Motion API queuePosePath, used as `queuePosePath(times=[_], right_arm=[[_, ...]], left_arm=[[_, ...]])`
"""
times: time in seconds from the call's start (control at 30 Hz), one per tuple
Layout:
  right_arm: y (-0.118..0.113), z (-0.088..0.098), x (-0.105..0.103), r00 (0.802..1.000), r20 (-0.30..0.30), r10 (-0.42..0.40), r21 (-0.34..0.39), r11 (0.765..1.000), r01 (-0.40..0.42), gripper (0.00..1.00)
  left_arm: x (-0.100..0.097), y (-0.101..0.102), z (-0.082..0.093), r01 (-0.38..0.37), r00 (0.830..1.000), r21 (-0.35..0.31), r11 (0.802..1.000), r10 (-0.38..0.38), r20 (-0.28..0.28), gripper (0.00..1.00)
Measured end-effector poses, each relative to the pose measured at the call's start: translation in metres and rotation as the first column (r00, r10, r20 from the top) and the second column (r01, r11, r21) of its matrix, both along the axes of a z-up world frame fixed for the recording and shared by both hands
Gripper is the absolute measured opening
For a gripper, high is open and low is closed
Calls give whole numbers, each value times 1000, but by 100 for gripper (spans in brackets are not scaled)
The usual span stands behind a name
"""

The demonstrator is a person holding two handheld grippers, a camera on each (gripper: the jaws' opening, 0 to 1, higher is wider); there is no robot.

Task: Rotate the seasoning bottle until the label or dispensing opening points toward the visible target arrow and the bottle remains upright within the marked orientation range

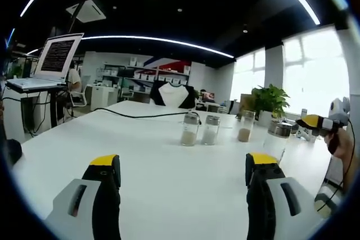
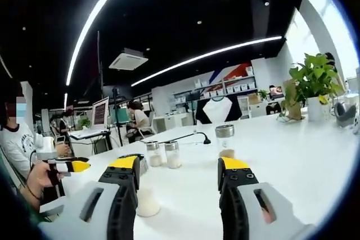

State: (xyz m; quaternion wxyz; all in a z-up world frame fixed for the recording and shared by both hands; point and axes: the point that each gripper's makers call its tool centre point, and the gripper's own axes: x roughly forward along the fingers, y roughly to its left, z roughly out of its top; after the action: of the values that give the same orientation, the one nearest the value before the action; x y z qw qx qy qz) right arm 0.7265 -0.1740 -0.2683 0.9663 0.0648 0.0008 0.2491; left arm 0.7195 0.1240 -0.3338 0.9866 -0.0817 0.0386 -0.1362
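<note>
While both grippers hover above the white worktop [image 1: 157,155] with nothing between their jaws, the approach to a bottle has, by judgement, not yet begun. Nearest in the left gripper view, the left gripper [image 1: 183,175] shows its yellow-tipped jaws spread wide, level and pointing across the worktop toward the bottles. Beyond it stand two seasoning bottles [image 1: 199,129] side by side, upright, near the worktop's middle; a third bottle [image 1: 245,126] and a nearer, metal-capped bottle [image 1: 278,137] stand to their right. Which bottle is the task's cannot be told, and neither a target arrow nor a label can be made out. In the right gripper view, the right gripper [image 2: 177,172] likewise has its jaws spread, with a bottle [image 2: 145,192] close behind its left jaw, the pair farther off, and a single capped bottle [image 2: 225,139] beyond the right jaw. To turn a bottle well, the jaws should close squarely on its body, low enough to keep it upright, then rotate slowly about its axis. Farthest, a potted plant [image 1: 271,100] stands at the worktop's far edge.
</note>
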Motion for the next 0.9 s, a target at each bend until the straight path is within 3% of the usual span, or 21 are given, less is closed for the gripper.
queuePosePath(times=[0.47, 0.8, 0.9], right_arm=[[-24, 18, 42, 998, 31, -62, -55, 996, 64, 56], [-41, 22, 80, 997, 14, -73, -80, 994, 74, 56], [-48, 22, 86, 994, 14, -111, -90, 990, 112, 55]], left_arm=[[1, -1, -1, 2, 1000, -3, 1000, -2, -4, 97], [1, 1, 1, -3, 1000, -1, 1000, 3, 1, 97], [1, 1, 0, -5, 1000, -1, 1000, 5, -1, 97]])
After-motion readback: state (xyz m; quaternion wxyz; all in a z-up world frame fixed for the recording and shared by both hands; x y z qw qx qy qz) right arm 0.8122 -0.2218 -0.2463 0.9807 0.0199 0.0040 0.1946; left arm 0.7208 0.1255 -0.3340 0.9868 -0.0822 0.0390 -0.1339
